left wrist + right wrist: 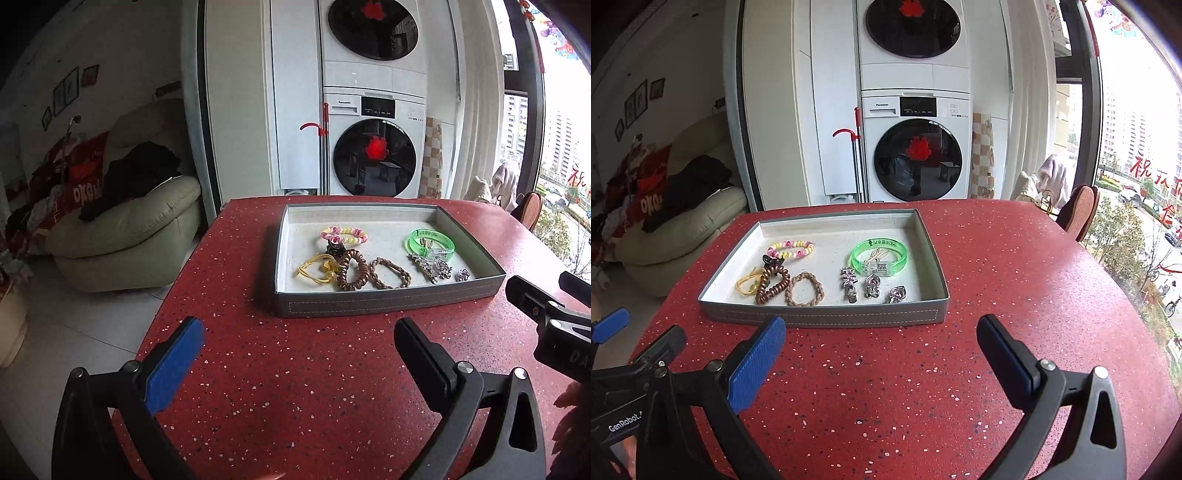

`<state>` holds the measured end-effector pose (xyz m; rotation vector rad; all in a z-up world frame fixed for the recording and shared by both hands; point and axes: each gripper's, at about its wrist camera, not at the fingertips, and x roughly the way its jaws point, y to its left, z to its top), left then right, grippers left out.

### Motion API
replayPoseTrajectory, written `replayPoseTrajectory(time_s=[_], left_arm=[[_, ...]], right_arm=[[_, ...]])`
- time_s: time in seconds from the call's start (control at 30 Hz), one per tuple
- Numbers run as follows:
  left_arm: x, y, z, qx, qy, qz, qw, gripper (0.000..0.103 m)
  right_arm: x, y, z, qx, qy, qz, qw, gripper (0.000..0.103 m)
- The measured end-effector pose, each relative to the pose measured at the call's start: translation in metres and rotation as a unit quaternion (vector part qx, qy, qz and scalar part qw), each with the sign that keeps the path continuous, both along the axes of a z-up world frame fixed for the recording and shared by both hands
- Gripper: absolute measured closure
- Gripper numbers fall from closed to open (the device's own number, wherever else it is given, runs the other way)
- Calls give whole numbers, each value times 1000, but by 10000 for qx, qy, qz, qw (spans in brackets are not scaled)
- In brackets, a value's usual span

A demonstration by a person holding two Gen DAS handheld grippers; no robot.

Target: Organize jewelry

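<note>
A grey jewelry tray (384, 304) (827, 316) sits on the red speckled table. It holds a pink-yellow coil tie (344, 235) (790, 248), a green bangle (432, 242) (880, 254), a brown coil tie (351, 275) (772, 286), a braided brown band (390, 273) (805, 288), a yellow tie (314, 267) (748, 282) and silver clips (430, 266) (849, 284). My left gripper (299, 350) is open and empty, in front of the tray. My right gripper (881, 350) is open and empty, at the tray's near right.
The red table (295, 387) (1015, 277) has a curved left edge over the tiled floor. A beige sofa (125, 229) stands at the left, stacked washing machines (373, 144) behind, a window at the right. The right gripper shows at the left wrist view's right edge (546, 314).
</note>
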<state>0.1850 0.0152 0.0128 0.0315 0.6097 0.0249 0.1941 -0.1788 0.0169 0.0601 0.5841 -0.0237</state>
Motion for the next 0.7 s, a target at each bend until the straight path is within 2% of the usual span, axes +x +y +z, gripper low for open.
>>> replayPoseTrajectory(time_s=[0.7], left_arm=[[-4, -5, 4, 23, -4, -50, 10000, 0]], right_arm=[[-7, -1, 7, -54, -103, -35, 9999, 0]])
